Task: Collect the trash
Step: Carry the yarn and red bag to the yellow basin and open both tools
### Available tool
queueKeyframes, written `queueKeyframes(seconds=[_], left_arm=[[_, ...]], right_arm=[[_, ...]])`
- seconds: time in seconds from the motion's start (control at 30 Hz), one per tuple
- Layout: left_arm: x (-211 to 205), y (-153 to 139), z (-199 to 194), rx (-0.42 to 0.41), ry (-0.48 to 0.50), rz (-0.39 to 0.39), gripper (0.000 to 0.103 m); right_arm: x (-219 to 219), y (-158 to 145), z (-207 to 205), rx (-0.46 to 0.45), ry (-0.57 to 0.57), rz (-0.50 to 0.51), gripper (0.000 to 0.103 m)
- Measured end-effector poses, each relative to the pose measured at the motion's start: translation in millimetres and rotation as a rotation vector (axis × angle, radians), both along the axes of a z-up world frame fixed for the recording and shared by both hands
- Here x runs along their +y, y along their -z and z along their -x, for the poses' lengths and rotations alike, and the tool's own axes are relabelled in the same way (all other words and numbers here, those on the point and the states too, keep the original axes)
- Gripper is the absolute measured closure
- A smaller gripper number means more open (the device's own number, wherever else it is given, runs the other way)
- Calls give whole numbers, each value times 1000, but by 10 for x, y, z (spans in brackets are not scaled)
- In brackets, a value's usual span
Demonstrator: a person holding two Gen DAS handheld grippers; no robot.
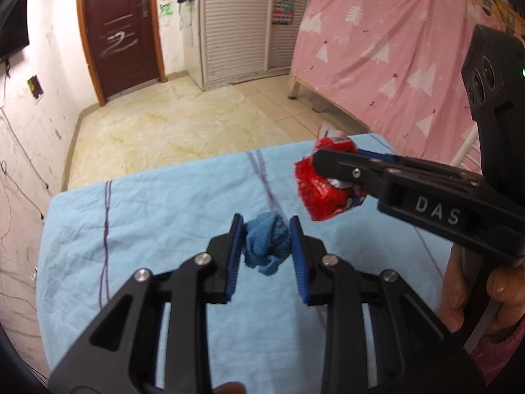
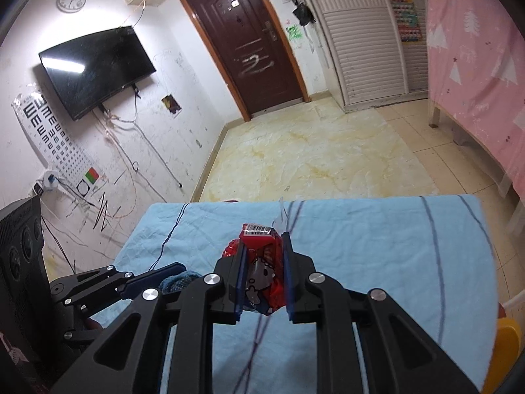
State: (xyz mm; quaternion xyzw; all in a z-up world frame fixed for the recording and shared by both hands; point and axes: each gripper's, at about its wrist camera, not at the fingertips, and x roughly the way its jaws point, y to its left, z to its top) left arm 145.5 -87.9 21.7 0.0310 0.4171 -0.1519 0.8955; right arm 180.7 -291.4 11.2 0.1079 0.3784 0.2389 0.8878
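Note:
My left gripper (image 1: 266,229) is shut on a crumpled blue cloth wad (image 1: 266,246), held above the light blue tablecloth (image 1: 147,223). To its right my right gripper (image 1: 316,161) reaches in from the side, shut on a red snack wrapper (image 1: 320,193). In the right wrist view the same red snack wrapper (image 2: 262,269), with a cartoon figure and a barcode, sits pinched between the blue pads of my right gripper (image 2: 264,243). The left gripper (image 2: 183,267) shows at lower left there, with a bit of the blue cloth wad (image 2: 177,280) visible.
The cloth-covered table (image 2: 377,246) ends at a marbled floor (image 2: 311,157). A pink patterned bed sheet (image 1: 393,49) hangs at right, a brown door (image 2: 249,42) and white louvred wardrobe (image 2: 361,39) lie beyond. A TV (image 2: 95,72) is on the left wall. A hand (image 1: 485,292) holds the right gripper.

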Motion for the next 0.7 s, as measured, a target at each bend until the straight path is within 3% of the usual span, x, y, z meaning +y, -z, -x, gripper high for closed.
queueKeyframes(seconds=[0.7], left_arm=[[-1350,-116,458,-26,211,-44,76]], right_arm=[[-1878,122,793,-50,277,-88,91]])
